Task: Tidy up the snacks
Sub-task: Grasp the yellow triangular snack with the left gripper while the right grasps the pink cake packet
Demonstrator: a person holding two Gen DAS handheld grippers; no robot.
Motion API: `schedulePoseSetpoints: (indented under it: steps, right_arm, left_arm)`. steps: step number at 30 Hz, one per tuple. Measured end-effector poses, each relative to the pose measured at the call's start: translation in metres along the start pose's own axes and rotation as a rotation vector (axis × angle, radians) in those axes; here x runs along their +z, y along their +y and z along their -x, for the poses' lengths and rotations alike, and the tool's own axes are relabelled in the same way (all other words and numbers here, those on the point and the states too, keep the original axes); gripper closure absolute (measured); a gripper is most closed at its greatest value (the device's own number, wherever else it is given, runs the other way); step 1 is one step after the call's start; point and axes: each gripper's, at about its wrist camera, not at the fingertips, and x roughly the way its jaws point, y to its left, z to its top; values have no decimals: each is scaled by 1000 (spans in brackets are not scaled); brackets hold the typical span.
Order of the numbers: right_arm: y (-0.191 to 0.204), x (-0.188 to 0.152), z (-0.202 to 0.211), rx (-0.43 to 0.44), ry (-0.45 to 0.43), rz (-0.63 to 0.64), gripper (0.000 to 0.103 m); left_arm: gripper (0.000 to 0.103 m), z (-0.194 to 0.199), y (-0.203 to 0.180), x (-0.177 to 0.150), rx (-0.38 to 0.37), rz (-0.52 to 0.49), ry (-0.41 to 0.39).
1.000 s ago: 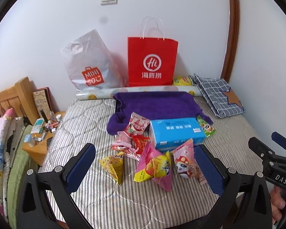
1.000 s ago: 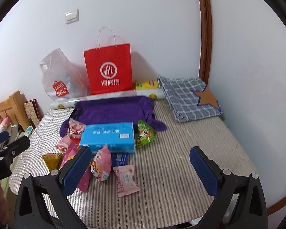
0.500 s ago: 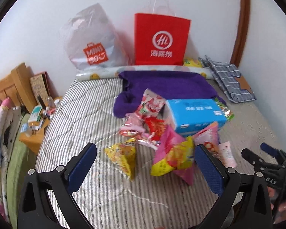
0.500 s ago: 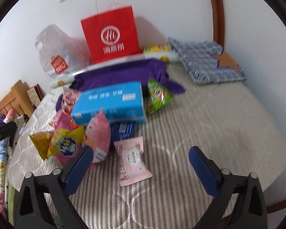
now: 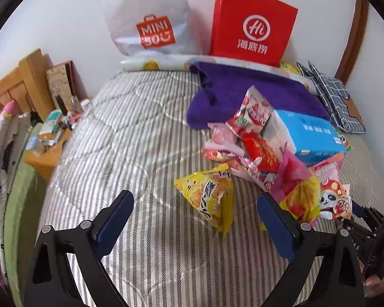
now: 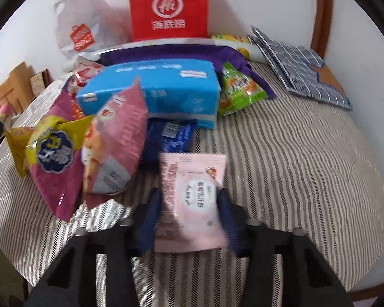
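Several snack packets lie heaped on the striped bed (image 5: 140, 133) beside a blue tissue box (image 5: 309, 133). My right gripper (image 6: 189, 199) is shut on a pale pink packet (image 6: 192, 179), one pad pressing each side of it. In front of that packet lie a dark blue packet (image 6: 169, 135) and a pink bag (image 6: 117, 140). My left gripper (image 5: 195, 200) hangs low over the bed with its jaws wide and closing. A yellow triangular packet (image 5: 210, 197) sits between its fingertips, clear of both pads.
A red paper bag (image 5: 253, 25) and a white plastic bag (image 5: 148, 20) stand against the far wall behind a purple towel (image 5: 243, 87). A checked cloth bag (image 6: 299, 66) lies at the right. A cluttered wooden nightstand (image 5: 46, 148) is left of the bed.
Both grippers have sunk toward the snack heap. The right gripper went from wide open to shut on the pale pink packet. The left jaws have narrowed slightly around the yellow packet.
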Motion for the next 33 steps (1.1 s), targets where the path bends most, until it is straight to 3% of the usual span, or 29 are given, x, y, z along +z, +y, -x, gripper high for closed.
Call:
schedulePoseSetpoints:
  steps: [6, 11, 14, 16, 18, 24, 33]
  right_arm:
    - [2, 2, 12, -57, -36, 40, 69]
    - [-15, 3, 15, -62, -32, -3, 69]
    - [-28, 3, 15, -60, -30, -58, 69]
    - [-36, 4, 13, -65, -19, -79, 69]
    - [-40, 6, 11, -69, -6, -96, 69]
    - [-49, 9, 11, -41, -13, -141, 69]
    - [-54, 22, 18, -14, -46, -151, 69]
  left_arm:
    - [10, -17, -2, -1, -30, -37, 20]
    - [10, -34, -6, -1, -48, -50, 53]
    - [11, -49, -9, 0, -20, -59, 79]
    - [17, -59, -10, 0, 1, -58, 99]
    - [37, -66, -9, -1, 5, -55, 118]
    - [50, -62, -9, -1, -4, -70, 87]
    - [52, -41, -6, 4, -123, -28, 76]
